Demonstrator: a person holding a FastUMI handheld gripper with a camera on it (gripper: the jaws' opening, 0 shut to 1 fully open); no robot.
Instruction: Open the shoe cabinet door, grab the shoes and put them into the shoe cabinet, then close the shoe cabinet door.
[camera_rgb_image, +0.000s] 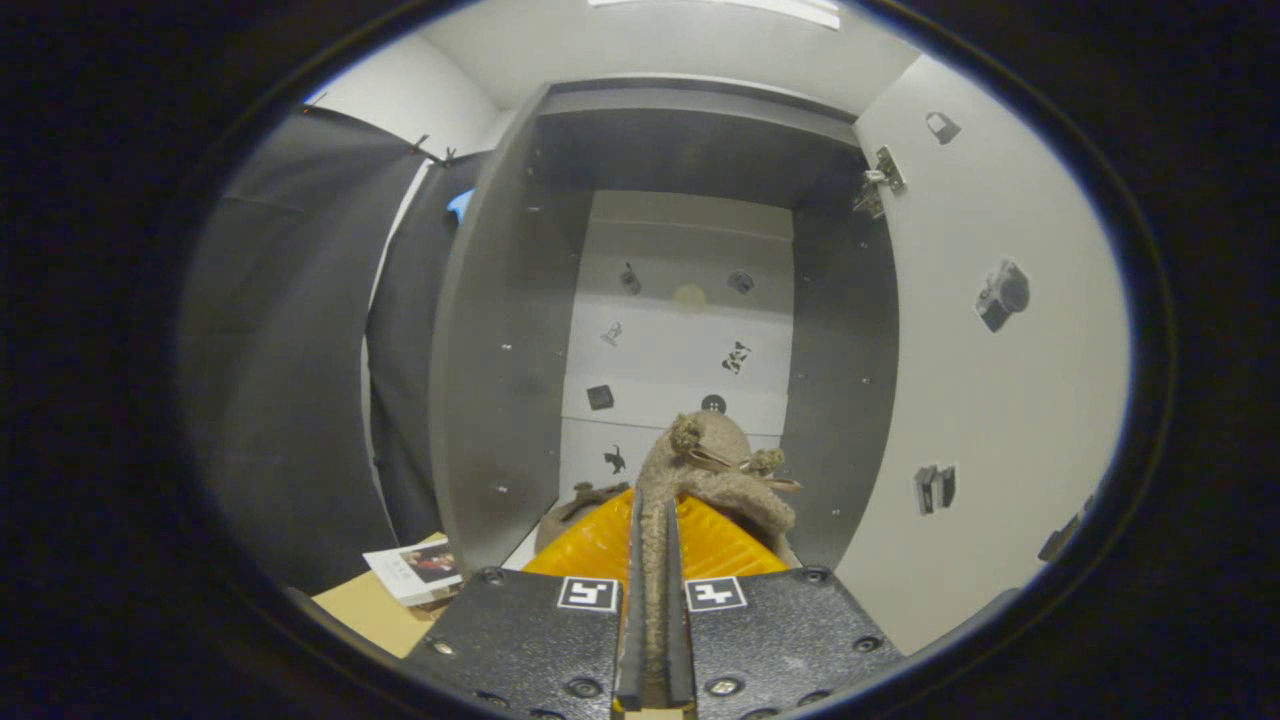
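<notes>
The gripper (655, 560) is pinching the fuzzy tan shoe (712, 470) by its edge, both fingers pressed on it, the shoe held up just ahead of them at the mouth of the shoe cabinet (500, 330). The cabinet door (990, 400) stands swung wide to the right, leaving the dark interior open ahead between both side walls. A booklet (415, 570) lies on the bench (370, 610) left of the fingers.

The gripper (655, 560) has both fingers pressed on the edge of a fuzzy shoe (715, 470), whose body and bow stand just ahead of the fingertips. Beyond it the cabinet (500, 350) stands open, its door (980, 400) swung out to the right, a hinge (880, 180) at the upper inner corner. A second shoe (575, 500) lies on the cabinet floor by the left wall. A booklet (415, 570) lies outside, near the cabinet's lower left corner.
</notes>
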